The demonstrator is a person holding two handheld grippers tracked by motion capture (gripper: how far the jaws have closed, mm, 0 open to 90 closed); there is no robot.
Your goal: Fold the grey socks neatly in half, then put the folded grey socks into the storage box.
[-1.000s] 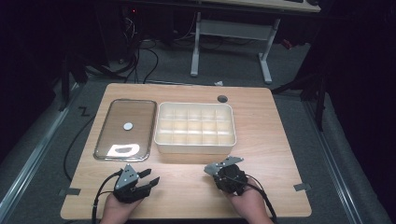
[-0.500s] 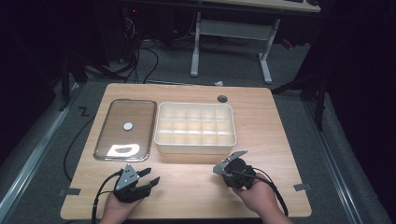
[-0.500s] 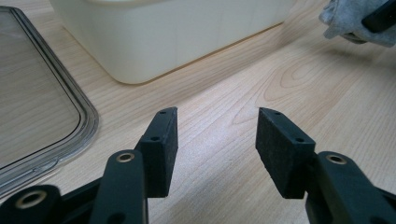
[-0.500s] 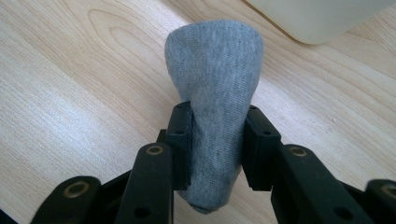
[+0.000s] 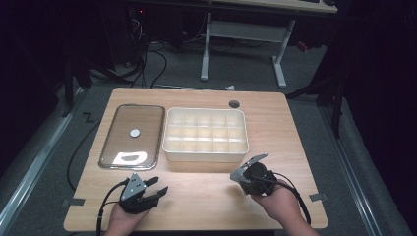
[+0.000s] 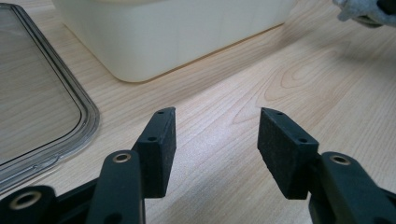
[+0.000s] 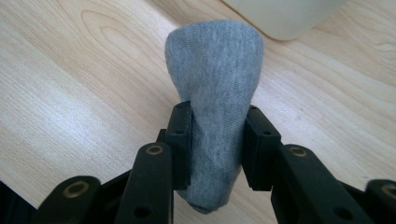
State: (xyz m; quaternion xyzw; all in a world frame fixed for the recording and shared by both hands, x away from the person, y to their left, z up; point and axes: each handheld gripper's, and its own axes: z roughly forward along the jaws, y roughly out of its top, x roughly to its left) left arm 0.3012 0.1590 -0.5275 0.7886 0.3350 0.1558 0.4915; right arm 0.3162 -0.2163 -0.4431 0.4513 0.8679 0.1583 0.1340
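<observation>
Wooden table [image 5: 275, 123] on grey carpet [image 5: 314, 64]

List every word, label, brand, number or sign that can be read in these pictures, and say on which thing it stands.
None: no readable text on the grey sock in the right claw, the cream divided box, the clear lid, the wooden table or the empty left claw.

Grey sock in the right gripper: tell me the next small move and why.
Probably carry the grey sock forward over the compartment box and lower it toward a cell. The right gripper is shut on the rolled sock, clear of the table, just short of the box's near wall, and the lid lies aside.
</observation>
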